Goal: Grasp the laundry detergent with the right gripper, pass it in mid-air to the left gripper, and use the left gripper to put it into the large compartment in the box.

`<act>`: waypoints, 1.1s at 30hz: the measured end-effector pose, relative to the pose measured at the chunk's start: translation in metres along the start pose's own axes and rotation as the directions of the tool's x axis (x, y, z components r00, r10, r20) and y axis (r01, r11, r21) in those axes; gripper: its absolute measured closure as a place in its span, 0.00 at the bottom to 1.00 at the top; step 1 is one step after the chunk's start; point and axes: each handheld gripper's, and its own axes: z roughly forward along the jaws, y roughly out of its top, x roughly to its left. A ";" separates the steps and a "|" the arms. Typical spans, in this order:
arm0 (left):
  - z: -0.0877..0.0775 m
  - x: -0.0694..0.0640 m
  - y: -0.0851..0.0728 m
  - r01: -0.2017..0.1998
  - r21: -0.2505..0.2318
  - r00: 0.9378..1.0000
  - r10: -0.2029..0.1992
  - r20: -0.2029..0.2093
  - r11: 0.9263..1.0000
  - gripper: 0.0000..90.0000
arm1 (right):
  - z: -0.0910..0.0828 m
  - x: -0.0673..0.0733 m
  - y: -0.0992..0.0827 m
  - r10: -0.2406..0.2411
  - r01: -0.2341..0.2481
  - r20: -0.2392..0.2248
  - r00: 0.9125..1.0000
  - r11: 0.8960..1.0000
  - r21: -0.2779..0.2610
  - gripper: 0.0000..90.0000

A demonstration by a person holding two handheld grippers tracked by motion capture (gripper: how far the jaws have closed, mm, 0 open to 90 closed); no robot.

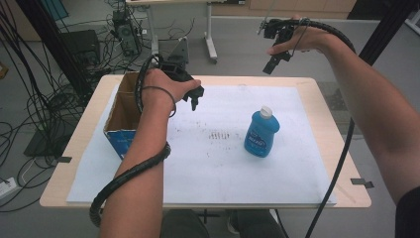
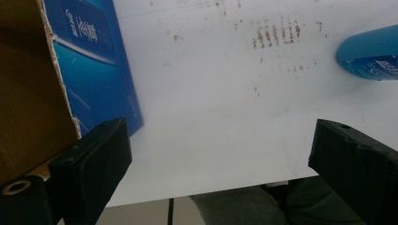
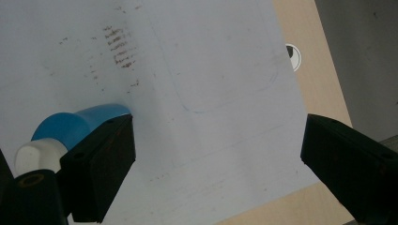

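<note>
A blue bottle (image 1: pixel 261 133) with a white cap stands upright on the white sheet (image 1: pixel 223 163), right of the table's middle. My left gripper (image 1: pixel 195 100) hovers above the sheet beside an open cardboard box (image 1: pixel 120 106), its jaws wide apart with nothing between them. In the left gripper view the box's blue side (image 2: pixel 96 65) is at the left and the bottle (image 2: pixel 371 51) at the far right. My right gripper (image 1: pixel 275 58) is raised high over the table's far edge, open and empty. In the right gripper view the bottle (image 3: pixel 70 129) lies far below, behind the left jaw.
The wooden table (image 1: pixel 322 104) has brown smudges (image 1: pixel 219 135) at the sheet's middle. Beyond its far edge, cables, electronics (image 1: pixel 124 29) and another table's legs (image 1: pixel 210 34) crowd the floor. Cables trail from both grippers along the forearms.
</note>
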 end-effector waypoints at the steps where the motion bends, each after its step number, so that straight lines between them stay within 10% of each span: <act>1: 0.000 0.000 0.000 0.000 0.000 1.000 0.000 0.000 1.000 0.07 | -0.001 0.000 -0.001 0.001 -0.001 0.000 1.000 1.000 -0.002 0.12; 33: 0.005 -0.003 0.002 -0.031 -0.014 0.999 0.031 -0.007 0.999 0.07 | -0.027 0.016 -0.088 0.052 -0.052 0.006 0.999 0.997 -0.051 0.10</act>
